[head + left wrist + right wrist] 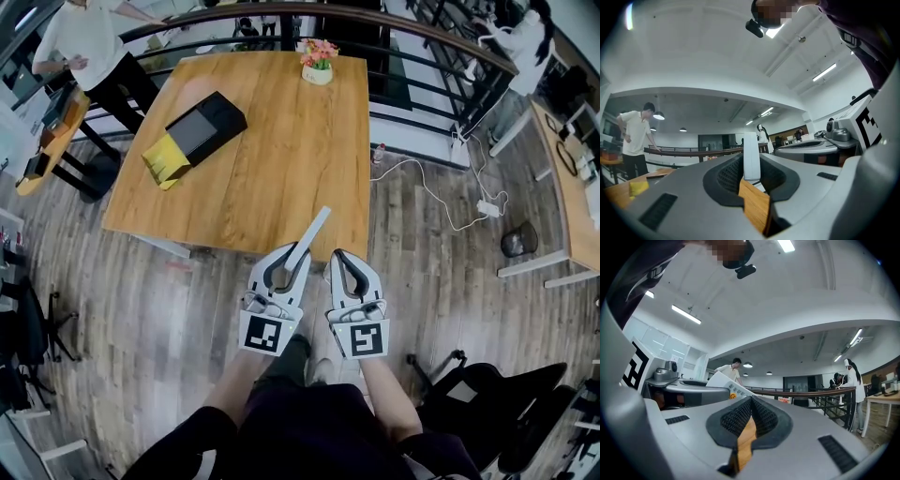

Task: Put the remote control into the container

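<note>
Two grippers side by side, close to your body, at the near edge of the table (281, 178). Your left gripper (292, 255) is clamped on the remote control (314, 230): its jaws are narrow and pinch the remote's lower end. The rest of the white slab sticks out past the tips, angled up and right over the table's near edge. In the left gripper view the remote stands upright between the pads, seen edge-on.

Your right gripper (343, 260) has nothing in it, jaws pressed together. The right gripper view shows the pads meeting, with the remote's button face off to their left.

The container (204, 125) is the black box on the far-left part of the tabletop, well apart from the remote. It lies at an angle, with a yellow packet (165, 161) touching its near-left end. A flower pot (318, 62) sits at the table's far edge. A person in a white shirt (89, 42) stands beyond the far-left corner.
</note>
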A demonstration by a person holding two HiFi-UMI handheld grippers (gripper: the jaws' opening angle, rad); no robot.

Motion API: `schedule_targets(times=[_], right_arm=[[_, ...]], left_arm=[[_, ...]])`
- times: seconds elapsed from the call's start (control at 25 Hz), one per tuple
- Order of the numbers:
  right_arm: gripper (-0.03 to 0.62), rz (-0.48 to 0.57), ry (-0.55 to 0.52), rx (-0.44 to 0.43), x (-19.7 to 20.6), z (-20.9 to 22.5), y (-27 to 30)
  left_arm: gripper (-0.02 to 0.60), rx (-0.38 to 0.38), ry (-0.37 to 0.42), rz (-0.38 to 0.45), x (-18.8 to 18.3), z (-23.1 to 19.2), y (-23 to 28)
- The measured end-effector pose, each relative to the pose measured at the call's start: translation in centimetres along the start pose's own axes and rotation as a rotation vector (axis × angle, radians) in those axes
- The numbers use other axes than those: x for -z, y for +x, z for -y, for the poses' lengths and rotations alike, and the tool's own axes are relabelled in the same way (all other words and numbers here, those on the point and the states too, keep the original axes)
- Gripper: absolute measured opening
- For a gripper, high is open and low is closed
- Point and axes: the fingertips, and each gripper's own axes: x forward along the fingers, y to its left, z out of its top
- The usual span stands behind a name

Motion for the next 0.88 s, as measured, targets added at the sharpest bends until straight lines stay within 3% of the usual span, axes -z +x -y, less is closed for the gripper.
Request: schedule_targets(times=[0.36, 0.6, 0.88], right_arm=[[0.018, -0.016, -0.042, -0.014, 0.0, -1.2, 6.5], [0.018, -0.006, -0.066, -0.011, -3.1, -1.7, 9.0], [0.018, -0.027, -0.087, -0.032, -3.6, -1.6, 11.5]], left_arm=[[0.081, -0.022, -0.069, 0.053, 0.7, -5.7, 2.5], [0.081, -0.082, -0.229, 0.138, -2.0, -9.2, 3.2], [0.081, -0.086, -0.129, 0.123, -2.6, -11.7, 4.1]])
